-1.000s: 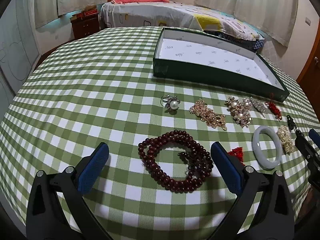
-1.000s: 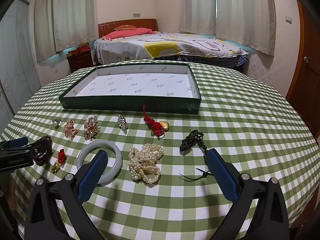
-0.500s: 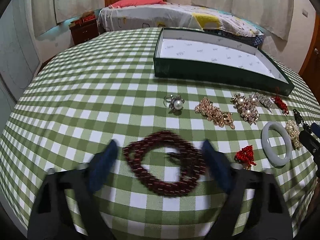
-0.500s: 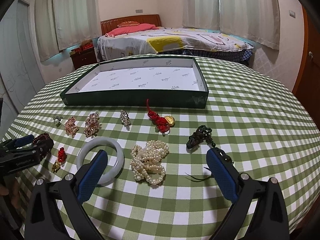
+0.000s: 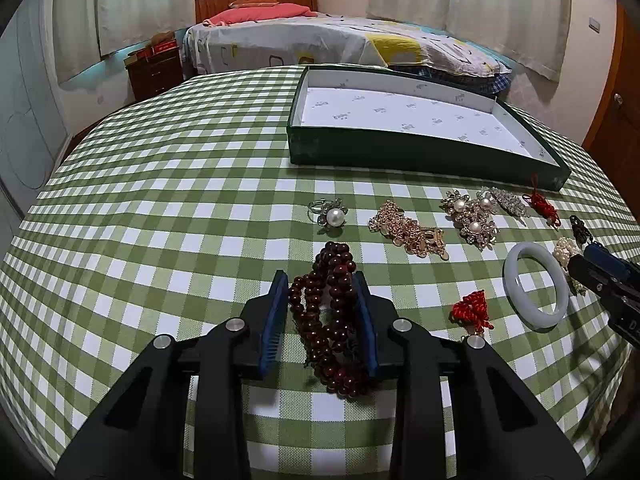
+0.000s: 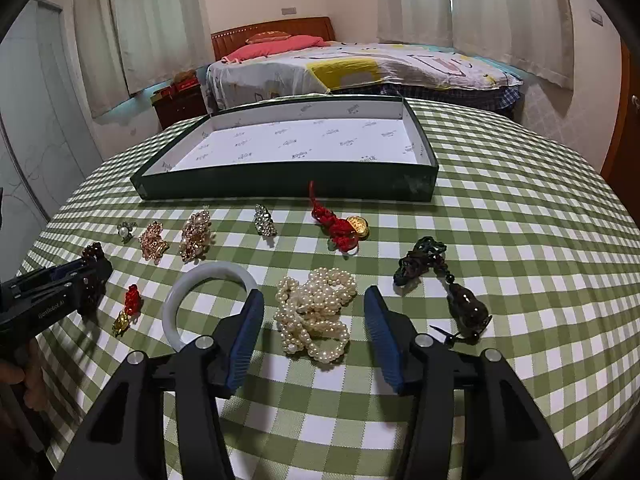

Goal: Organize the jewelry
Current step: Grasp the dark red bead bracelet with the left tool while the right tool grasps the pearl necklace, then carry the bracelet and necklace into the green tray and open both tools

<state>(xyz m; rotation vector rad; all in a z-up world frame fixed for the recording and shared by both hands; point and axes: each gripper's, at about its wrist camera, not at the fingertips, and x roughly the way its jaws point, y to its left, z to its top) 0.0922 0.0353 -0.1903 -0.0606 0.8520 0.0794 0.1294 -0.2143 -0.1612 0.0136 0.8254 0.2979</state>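
both grippers closing on beads

our left gripper [image 5: 322, 312] has just been closing and its blue pads now press both sides of the dark red bead strand [image 5: 332, 316], bunched into a narrow heap on the green checked tablecloth [image 5: 160, 200]. our right gripper [image 6: 314, 328] has also just been closing; the pearl strand [image 6: 316, 312] lies between its jaws, but gaps show on either side, so we have no grip on it. the white jade bangle [image 6: 208, 300] lies just left of the pearls, partly behind our right gripper's left finger. beyond it we see a row of brooches, a pearl ring [image 5: 332, 216], a red knot with a gold coin [image 6: 340, 226] and a dark gourd pendant [image 6: 436, 280]. the green box [image 6: 288, 188], white-lined, stands open behind the row.
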